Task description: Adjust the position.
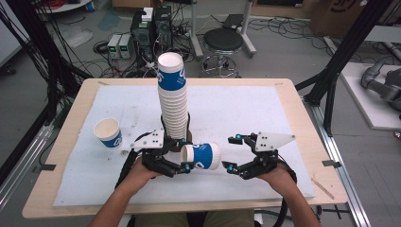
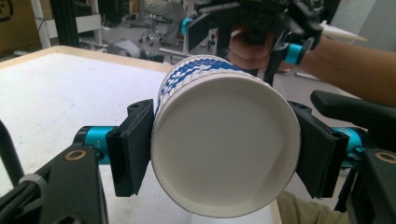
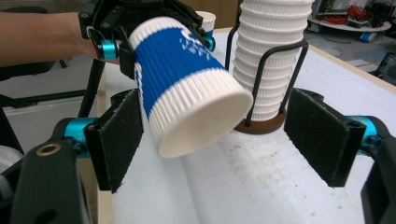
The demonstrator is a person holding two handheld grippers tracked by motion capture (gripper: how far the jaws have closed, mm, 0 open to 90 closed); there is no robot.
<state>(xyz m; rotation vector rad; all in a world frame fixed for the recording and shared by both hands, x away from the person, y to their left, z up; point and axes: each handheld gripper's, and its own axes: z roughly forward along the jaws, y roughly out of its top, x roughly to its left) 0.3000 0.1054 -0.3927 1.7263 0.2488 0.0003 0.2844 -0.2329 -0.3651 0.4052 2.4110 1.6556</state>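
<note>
Blue-and-white paper cup [image 1: 202,156]: being clamped sideways by left gripper [image 1: 185,166] near table's [image 1: 293,101] front edge. Right gripper [image 1: 230,152]: jaws apart. Risk: cup being crushed or knocked against cup stack [image 1: 172,101].

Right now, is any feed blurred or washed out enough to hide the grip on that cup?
High view: soft, low detail, even light; the cup in the left gripper is readable. Left gripper view: the cup's white base is bright but not blown out, pads sharp, background soft. Right gripper view: slight blur on the cup's print; right gripper crisp.
</note>
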